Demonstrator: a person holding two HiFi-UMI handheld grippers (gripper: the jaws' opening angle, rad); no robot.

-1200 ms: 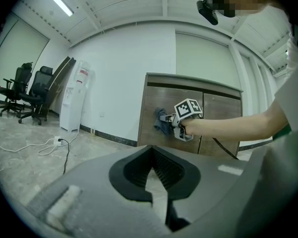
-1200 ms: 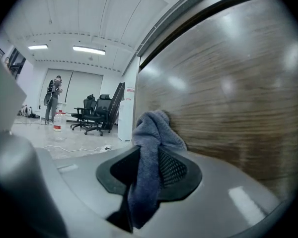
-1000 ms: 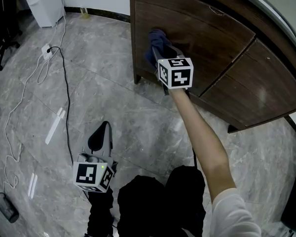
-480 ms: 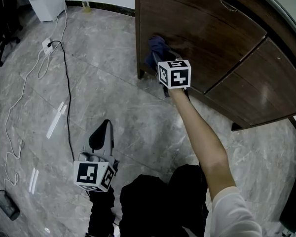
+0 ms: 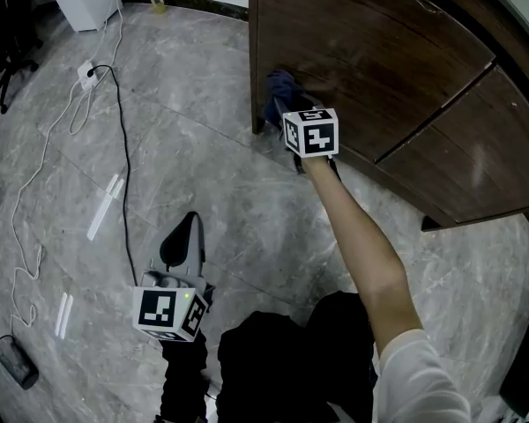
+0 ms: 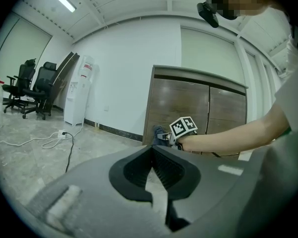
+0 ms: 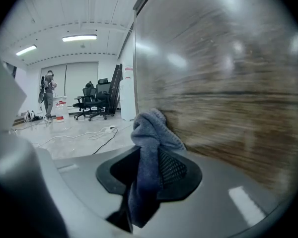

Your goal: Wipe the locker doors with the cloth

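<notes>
Fingers of right gripper (image 5: 285, 111) pinch blue cloth (image 5: 279, 88) on locker door (image 5: 361, 51), low by floor (image 5: 185, 130). Left gripper view: left gripper (image 6: 152, 157) fingers pressed together, empty. Right gripper view: cloth bunched between fingers, touching door.

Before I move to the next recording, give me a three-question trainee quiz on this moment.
1. True or false: the right tongs grip a cloth.
2. The cloth is pressed against: A the floor, B the door, C the cable.
3. What do the left tongs hold?
Key: 1 true; 2 B; 3 nothing, they are shut and empty.
</notes>
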